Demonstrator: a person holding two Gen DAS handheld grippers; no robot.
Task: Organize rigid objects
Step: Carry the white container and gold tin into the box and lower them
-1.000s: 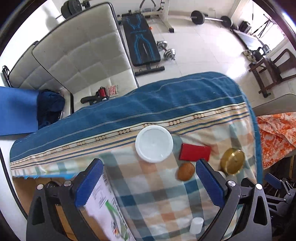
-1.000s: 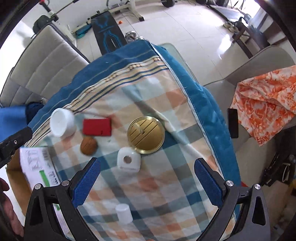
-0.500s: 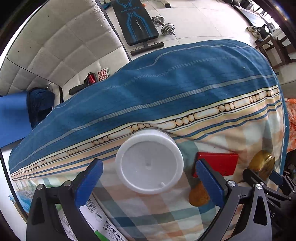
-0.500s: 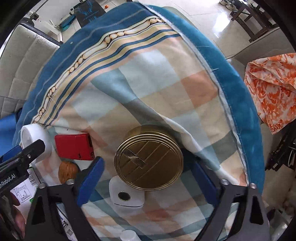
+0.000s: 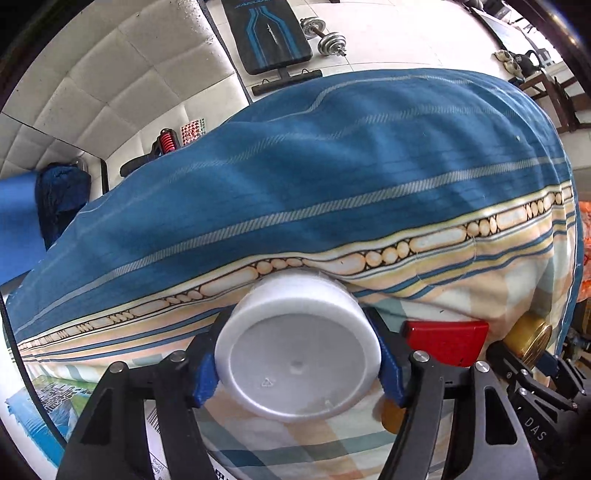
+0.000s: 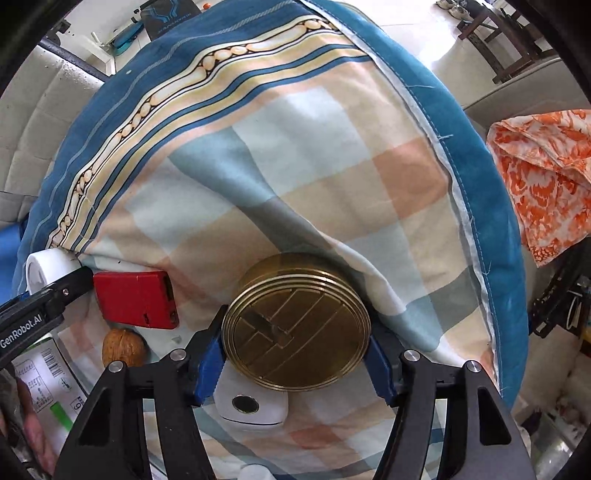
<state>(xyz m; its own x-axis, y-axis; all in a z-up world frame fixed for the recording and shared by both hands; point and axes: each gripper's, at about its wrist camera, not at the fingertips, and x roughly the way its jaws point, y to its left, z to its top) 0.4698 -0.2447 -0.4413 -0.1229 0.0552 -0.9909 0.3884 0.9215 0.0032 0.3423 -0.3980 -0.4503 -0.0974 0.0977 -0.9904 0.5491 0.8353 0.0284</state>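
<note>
Left gripper (image 5: 297,363) clamped on the upturned white cup (image 5: 297,363), right gripper (image 6: 295,354) pinching the gold tin (image 6: 295,325) edgewise; both sit on the checked cloth (image 6: 295,155), probably about to lift

Red case (image 6: 135,303) and walnut (image 6: 123,348) crowd the gap between both hand-held grippers.

Beyond the blue-bordered checked cloth (image 5: 332,177), a quilted cream sofa (image 5: 140,74) stands on a pale tiled floor (image 5: 406,40) with dumbbells (image 5: 325,35) and what looks like a dark wooden chair (image 6: 513,40) in bright daylight.
</note>
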